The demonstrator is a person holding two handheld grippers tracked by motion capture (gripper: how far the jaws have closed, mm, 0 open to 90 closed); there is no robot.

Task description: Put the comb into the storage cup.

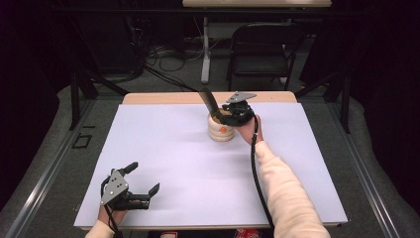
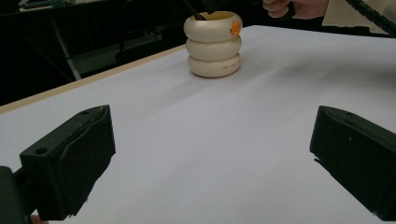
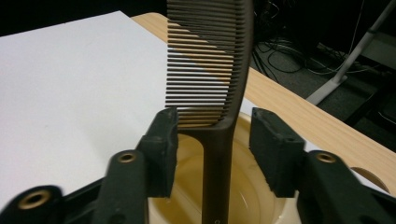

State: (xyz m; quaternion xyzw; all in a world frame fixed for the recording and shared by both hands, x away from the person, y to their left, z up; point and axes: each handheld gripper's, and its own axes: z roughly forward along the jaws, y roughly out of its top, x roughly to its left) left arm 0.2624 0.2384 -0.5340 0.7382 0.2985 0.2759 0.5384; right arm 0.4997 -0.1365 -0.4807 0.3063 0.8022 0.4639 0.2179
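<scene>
1. High view: the right gripper (image 1: 232, 113) hangs over the cream ribbed cup (image 1: 221, 130) near the far edge of the table (image 1: 163, 163). A dark comb (image 1: 208, 101) stands in the cup and leans away to the left, just beside the right fingers. The left gripper (image 1: 143, 182) rests near the table's near left corner, well apart from the cup, with its fingers spread wide and nothing between them.

2. Left gripper view: the two black fingers (image 2: 70, 163) stand far apart over bare white table. The cup (image 2: 214, 44) stands well ahead of them, between their lines, with an orange mark on its rim.

3. Right gripper view: the comb (image 3: 210, 79) rises upright out of the cup (image 3: 252, 196), its handle in the gap between the two fingers (image 3: 161, 151). The fingers are apart; the left one lies just beside the lowest teeth, touching or not cannot be told, and the right one stands clear of the spine.
</scene>
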